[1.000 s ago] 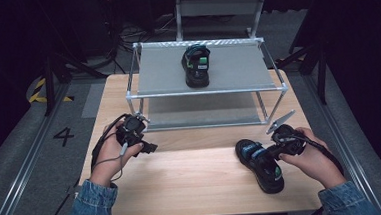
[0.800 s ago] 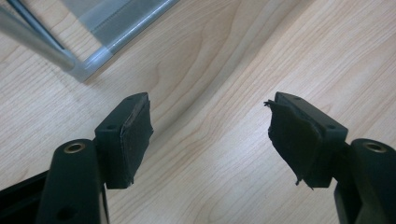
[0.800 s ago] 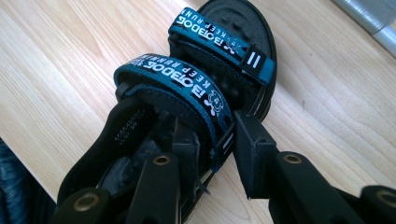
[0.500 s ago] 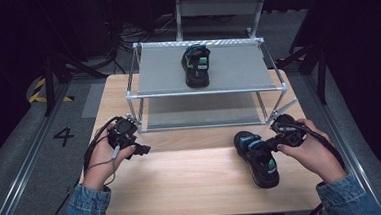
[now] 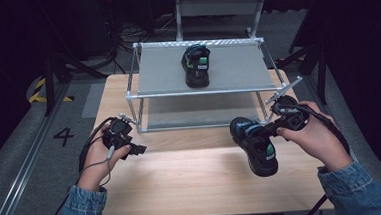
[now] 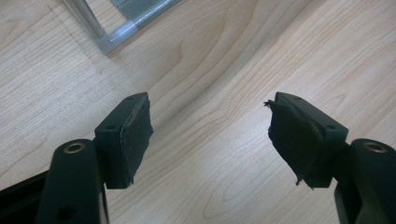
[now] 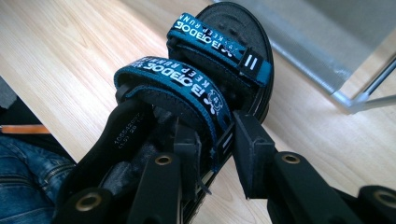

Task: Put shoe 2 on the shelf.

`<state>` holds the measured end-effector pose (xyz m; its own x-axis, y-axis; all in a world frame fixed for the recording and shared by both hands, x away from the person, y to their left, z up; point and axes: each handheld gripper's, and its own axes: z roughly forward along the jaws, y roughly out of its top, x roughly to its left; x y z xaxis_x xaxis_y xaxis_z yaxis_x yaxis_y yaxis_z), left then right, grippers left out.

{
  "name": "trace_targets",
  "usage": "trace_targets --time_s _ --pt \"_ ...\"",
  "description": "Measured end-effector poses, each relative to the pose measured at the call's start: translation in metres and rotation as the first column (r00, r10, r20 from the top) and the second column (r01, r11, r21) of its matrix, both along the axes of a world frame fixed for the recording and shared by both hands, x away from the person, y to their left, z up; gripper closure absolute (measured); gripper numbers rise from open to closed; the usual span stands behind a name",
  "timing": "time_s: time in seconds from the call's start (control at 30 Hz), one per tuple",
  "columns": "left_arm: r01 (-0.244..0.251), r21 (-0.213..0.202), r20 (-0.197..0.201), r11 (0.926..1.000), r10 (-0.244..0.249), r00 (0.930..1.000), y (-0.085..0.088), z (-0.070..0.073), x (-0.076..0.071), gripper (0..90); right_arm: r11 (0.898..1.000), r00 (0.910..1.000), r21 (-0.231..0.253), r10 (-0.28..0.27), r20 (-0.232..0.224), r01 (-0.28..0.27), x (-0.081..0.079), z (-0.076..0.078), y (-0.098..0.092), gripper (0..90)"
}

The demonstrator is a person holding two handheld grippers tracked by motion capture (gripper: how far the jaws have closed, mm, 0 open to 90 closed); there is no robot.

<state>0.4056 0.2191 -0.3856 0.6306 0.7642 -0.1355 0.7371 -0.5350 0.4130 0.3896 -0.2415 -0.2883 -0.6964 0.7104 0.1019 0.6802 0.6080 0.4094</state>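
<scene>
Clamping sandal (image 7: 187,121) side between right tongs (image 7: 215,154) | left tongs (image 6: 210,135) apart over table (image 6: 224,60)

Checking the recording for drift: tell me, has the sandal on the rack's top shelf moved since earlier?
No. The sandal sits at the same spot on the rack's top shelf.

- My L hand (image 5: 101,154) sat low at table's left side, wrapped round L gripper (image 5: 137,150), which pointed right, toward the middle.
- L jaws stood wide apart, nothing btwn them; worn black pads (image 6: 135,135) faced each other.
- My R hand (image 5: 316,135) sat at right side, holding R gripper (image 5: 260,131) aimed left.
- R jaws were clamped on side of the sandal (image 7: 187,116), one jaw inside, one outside.
- Both forearms in denim sleeves (image 5: 82,212).
</scene>
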Motion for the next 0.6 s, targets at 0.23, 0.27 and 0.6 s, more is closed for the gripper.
trace_targets --time_s 0.23,0.27,0.6 --pt "-0.002 0.007 -0.002 1.0000 0.002 1.0000 0.004 0.000 0.002 29.2 1.000 0.9999 0.010 -0.014 0.011 0.013 0.005 0.022 0.005 72.8" --pt "-0.007 0.004 -0.005 1.0000 0.007 1.0000 0.005 0.000 0.002 29.0 1.000 0.9997 0.014 -0.016 0.017 0.016 0.007 0.028 0.006 72.8" --pt "-0.020 0.020 -0.010 0.9996 0.021 0.9997 0.006 -0.001 0.005 26.3 0.998 0.9993 0.050 -0.024 0.027 0.023 0.015 0.059 0.009 72.9"
